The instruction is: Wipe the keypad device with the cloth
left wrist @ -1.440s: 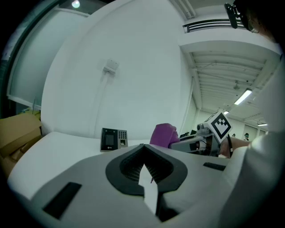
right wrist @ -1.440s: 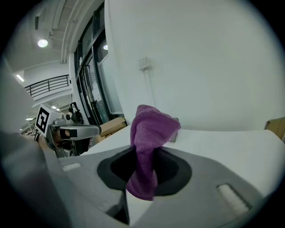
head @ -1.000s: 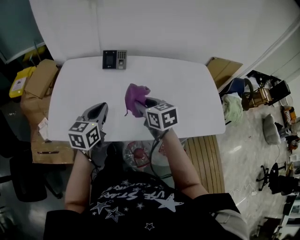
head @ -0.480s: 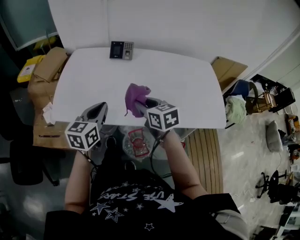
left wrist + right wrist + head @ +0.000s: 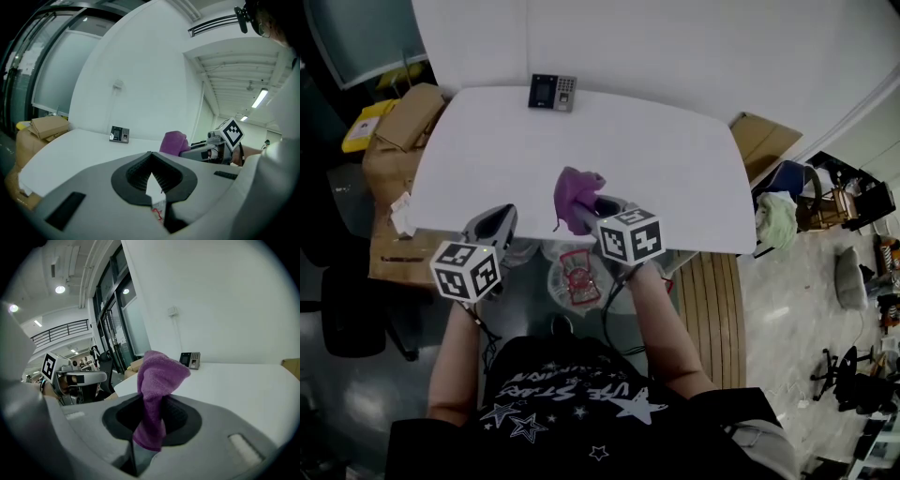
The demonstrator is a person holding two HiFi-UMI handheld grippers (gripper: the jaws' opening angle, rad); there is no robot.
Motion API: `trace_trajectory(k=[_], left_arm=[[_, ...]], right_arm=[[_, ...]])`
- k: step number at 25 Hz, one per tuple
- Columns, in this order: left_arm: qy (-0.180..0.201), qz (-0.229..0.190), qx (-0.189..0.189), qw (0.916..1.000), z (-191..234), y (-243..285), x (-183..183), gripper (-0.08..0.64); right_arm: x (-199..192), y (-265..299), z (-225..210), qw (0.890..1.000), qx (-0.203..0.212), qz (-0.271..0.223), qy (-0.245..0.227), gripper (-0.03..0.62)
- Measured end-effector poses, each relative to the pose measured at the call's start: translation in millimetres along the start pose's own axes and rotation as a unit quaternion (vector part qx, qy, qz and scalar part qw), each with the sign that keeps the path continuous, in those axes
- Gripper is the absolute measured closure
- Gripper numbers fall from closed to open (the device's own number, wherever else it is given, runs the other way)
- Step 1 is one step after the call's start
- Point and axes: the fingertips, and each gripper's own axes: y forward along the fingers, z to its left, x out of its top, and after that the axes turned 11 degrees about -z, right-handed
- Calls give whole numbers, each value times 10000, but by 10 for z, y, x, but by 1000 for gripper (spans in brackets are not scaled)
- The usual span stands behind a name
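Holding the cloth (image 5: 577, 193) clamped in your right claw (image 5: 582, 215), you have drifted back to the bench's (image 5: 675, 159) near edge. The keypad device (image 5: 553, 92) sits at the far edge, well apart and probably unwiped. Your left claw (image 5: 494, 221) is closed on nothing.

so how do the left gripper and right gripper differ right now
The right gripper is shut on the purple cloth; the left gripper is shut on nothing. The right gripper reaches further over the table than the left gripper, which sits at its near edge. Both point toward the keypad device, well short of it.
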Motion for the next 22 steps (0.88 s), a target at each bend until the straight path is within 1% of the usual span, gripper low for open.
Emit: trace_trajectory(k=[5,12,18,22], left_arm=[[9,19,-116,9999,-46,-115,-67,554],[-108,-58,-95,9999,-15,-589,-61,554],[-107,-114,-264,9995,-259,-982,-98,554],[-87,-140,-348,9993,-421,-1304,-111,554]], right_arm=[[-66,14,72,9999,-86,61,15,497],[-90,-166,463,9998,-207,-59,-33,497],[-246,-516,770,9992,-380,-88,-39,497],[-347,-735,1048,9990,-432,-92,-36,497]])
